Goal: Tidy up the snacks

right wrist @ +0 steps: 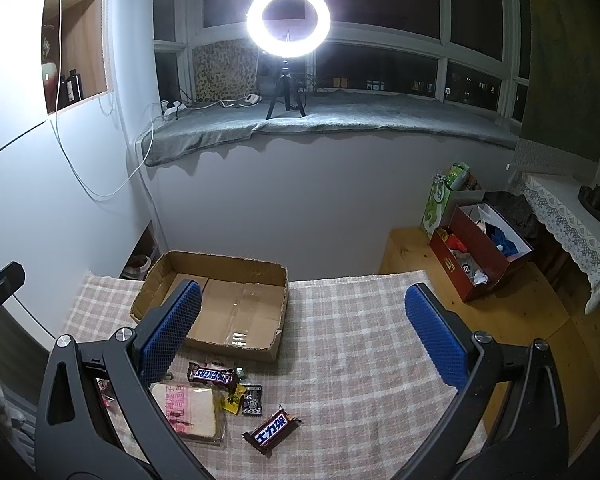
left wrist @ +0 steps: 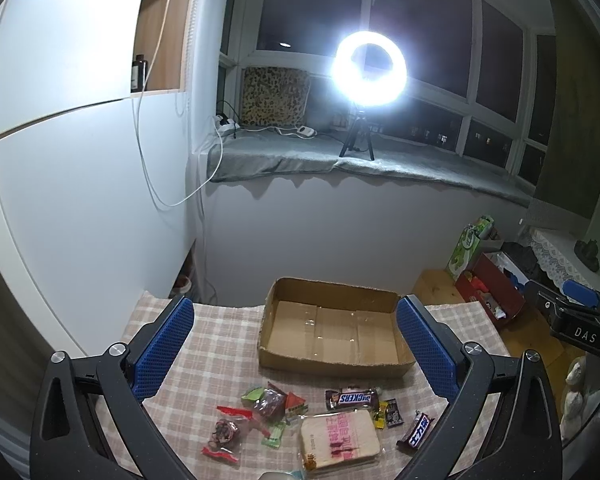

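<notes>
An empty shallow cardboard box (left wrist: 332,328) (right wrist: 220,304) sits on the checked tablecloth (left wrist: 220,344) (right wrist: 360,340). In front of it lie several snacks: a Snickers bar (left wrist: 352,398) (right wrist: 212,376), a second Snickers bar with Chinese lettering (left wrist: 416,432) (right wrist: 272,430), a wrapped bread slice (left wrist: 338,438) (right wrist: 190,410), small sweets (left wrist: 390,414) (right wrist: 244,398) and red and green packets (left wrist: 268,404). My left gripper (left wrist: 294,316) is open and empty above the snacks. My right gripper (right wrist: 304,304) is open and empty, to the right of the box.
A ring light on a tripod (left wrist: 370,68) (right wrist: 288,20) stands on the window ledge behind. To the right, a red box of odds and ends (right wrist: 480,256) and a green bag (right wrist: 440,196) sit on a wooden surface. A white wall is at the left.
</notes>
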`<state>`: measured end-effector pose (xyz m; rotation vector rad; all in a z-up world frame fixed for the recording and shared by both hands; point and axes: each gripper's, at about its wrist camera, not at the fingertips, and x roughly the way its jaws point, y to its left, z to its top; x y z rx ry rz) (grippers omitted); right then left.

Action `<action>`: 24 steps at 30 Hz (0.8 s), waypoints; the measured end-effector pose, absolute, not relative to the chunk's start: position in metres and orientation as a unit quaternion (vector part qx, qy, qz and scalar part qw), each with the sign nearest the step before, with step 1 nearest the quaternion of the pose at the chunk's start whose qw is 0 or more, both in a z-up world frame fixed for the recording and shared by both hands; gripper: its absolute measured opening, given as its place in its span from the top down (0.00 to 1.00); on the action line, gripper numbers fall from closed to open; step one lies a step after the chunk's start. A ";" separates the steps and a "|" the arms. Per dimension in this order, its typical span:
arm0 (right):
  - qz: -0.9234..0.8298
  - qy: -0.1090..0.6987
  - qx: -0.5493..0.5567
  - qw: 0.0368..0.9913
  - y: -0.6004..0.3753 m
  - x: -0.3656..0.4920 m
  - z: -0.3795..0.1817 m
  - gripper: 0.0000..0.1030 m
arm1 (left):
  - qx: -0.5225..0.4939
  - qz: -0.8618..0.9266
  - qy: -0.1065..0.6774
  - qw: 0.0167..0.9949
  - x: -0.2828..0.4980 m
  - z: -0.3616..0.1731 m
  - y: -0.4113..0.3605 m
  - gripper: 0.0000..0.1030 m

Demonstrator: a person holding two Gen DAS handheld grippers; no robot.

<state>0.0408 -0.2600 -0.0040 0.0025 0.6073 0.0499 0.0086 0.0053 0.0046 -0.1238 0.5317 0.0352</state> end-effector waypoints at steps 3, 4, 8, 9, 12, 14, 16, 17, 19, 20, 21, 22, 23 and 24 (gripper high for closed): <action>0.025 0.299 0.001 0.954 -0.260 0.041 -0.004 0.00 | -0.061 0.017 0.261 0.963 0.008 0.004 0.005 0.02; 0.024 0.299 0.001 0.954 -0.260 0.040 -0.005 0.00 | -0.061 0.017 0.261 0.963 0.009 0.004 0.005 0.02; 0.025 0.299 0.001 0.954 -0.260 0.040 -0.005 0.00 | -0.062 0.016 0.261 0.963 0.009 0.006 0.005 0.02; 0.025 0.299 0.001 0.954 -0.260 0.040 -0.005 0.00 | -0.062 0.016 0.261 0.963 0.009 0.006 0.005 0.02; 0.025 0.299 0.001 0.954 -0.260 0.040 -0.005 0.00 | -0.064 0.014 0.261 0.963 0.010 0.007 0.007 0.02; 0.025 0.299 0.001 0.954 -0.260 0.040 -0.005 0.00 | -0.063 0.014 0.260 0.963 0.012 0.007 0.006 0.02; 0.025 0.300 0.001 0.954 -0.260 0.040 -0.005 0.00 | -0.064 0.013 0.260 0.963 0.011 0.006 0.007 0.02; 0.025 0.299 0.002 0.954 -0.260 0.040 -0.005 0.00 | -0.064 0.014 0.260 0.963 0.011 0.006 0.006 0.02; 0.024 0.299 0.001 0.954 -0.260 0.040 -0.006 0.00 | -0.064 0.014 0.260 0.963 0.011 0.006 0.006 0.02; 0.025 0.299 0.001 0.954 -0.260 0.040 -0.006 0.00 | -0.064 0.014 0.260 0.963 0.011 0.006 0.006 0.02; 0.024 0.299 0.001 0.954 -0.259 0.040 -0.006 0.00 | -0.065 0.014 0.260 0.963 0.010 0.006 0.006 0.02; 0.024 0.299 0.001 0.954 -0.259 0.041 -0.006 0.00 | -0.065 0.013 0.260 0.963 0.011 0.006 0.006 0.02; 0.025 0.300 0.001 0.954 -0.260 0.041 -0.006 0.00 | -0.066 0.012 0.260 0.963 0.011 0.006 0.006 0.02; 0.025 0.300 0.002 0.954 -0.259 0.041 -0.006 0.00 | -0.066 0.011 0.260 0.963 0.012 0.006 0.006 0.02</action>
